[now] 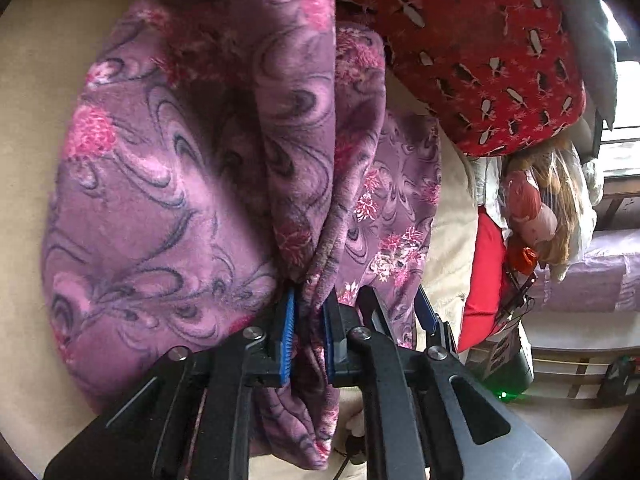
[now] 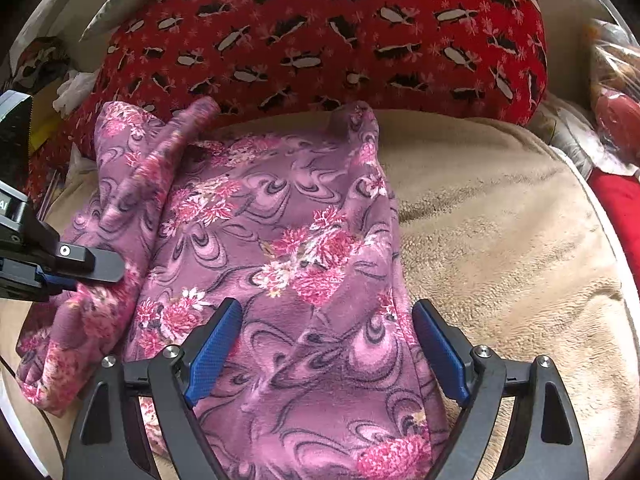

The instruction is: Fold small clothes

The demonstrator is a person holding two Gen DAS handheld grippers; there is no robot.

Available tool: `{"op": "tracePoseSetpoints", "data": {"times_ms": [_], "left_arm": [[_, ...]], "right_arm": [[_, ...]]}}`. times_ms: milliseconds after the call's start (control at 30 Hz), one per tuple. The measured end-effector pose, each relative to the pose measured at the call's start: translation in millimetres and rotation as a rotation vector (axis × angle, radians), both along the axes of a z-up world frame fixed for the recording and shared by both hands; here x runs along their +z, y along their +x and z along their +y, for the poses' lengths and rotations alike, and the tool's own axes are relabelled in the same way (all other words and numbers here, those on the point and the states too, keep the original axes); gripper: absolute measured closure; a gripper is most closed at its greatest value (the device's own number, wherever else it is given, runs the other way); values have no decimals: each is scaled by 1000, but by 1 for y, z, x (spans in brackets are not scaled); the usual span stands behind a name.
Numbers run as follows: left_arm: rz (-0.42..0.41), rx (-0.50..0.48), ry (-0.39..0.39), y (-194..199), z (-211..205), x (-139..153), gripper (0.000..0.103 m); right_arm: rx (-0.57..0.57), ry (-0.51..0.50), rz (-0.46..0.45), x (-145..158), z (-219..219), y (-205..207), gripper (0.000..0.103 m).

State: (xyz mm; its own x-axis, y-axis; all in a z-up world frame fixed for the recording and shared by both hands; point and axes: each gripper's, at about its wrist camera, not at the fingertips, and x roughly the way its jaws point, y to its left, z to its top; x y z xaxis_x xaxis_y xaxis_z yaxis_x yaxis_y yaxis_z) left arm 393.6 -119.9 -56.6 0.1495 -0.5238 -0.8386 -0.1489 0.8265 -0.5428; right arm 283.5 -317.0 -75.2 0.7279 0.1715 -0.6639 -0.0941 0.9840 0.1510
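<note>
A purple fleece garment [image 2: 288, 216] with pink flowers and dark swirls lies on a beige fuzzy blanket [image 2: 500, 240]. My left gripper [image 1: 310, 316] is shut on a bunched fold of the purple garment [image 1: 168, 184], which hangs in folds ahead of it. The left gripper also shows at the left edge of the right wrist view [image 2: 80, 270], gripping the cloth's left edge. My right gripper [image 2: 326, 344] is open, its blue pads [image 2: 212, 352] spread wide over the garment's near part, holding nothing.
A large red cushion [image 2: 320, 36] with black and white shapes lies just behind the garment. It also shows in the left wrist view [image 1: 480, 48]. A bagged doll [image 1: 540, 208] and a red cloth [image 1: 484, 280] lie at the right.
</note>
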Motion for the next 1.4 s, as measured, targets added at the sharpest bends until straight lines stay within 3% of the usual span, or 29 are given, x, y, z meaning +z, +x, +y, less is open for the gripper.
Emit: {"op": "tracePoseSetpoints", "data": {"times_ms": [133, 200, 300, 567, 667, 767, 867, 1000, 1233, 1300, 1333, 1367, 1400], "left_arm": [[-29, -34, 27, 0, -10, 5, 83], [-52, -59, 44, -1, -16, 9, 72], [-83, -89, 69, -4, -22, 14, 63], [-89, -86, 44, -14, 5, 27, 62], [-133, -11, 23, -10, 42, 44, 62], [-163, 104, 31, -2, 85, 54, 58], [-128, 203, 57, 9, 118, 45, 55], [-52, 233, 31, 18, 133, 19, 55], [-30, 175, 1, 27, 119, -3, 52], [-28, 175, -17, 27, 120, -4, 52], [-29, 170, -22, 27, 121, -4, 52], [-32, 167, -21, 26, 122, -3, 52], [-37, 165, -20, 25, 122, -2, 52]], "right_arm": [[-5, 14, 0, -3, -2, 1, 11], [-8, 19, -2, -4, -4, 2, 10], [-9, 16, -3, -5, -3, 2, 9], [-12, 13, 17, -4, -4, 3, 9], [-19, 8, 29, 3, -4, 2, 12], [-50, 61, -43, 25, -12, -8, 13], [-21, 177, -79, 45, -15, -11, 10], [105, 294, -28, 52, 10, 2, 10], [183, 217, 67, 36, 71, 37, 13], [211, 170, 64, 35, 87, 42, 41], [241, 156, 68, 34, 93, 42, 76], [282, 171, 81, 34, 95, 42, 90], [294, 170, 66, 36, 97, 40, 90]]}}
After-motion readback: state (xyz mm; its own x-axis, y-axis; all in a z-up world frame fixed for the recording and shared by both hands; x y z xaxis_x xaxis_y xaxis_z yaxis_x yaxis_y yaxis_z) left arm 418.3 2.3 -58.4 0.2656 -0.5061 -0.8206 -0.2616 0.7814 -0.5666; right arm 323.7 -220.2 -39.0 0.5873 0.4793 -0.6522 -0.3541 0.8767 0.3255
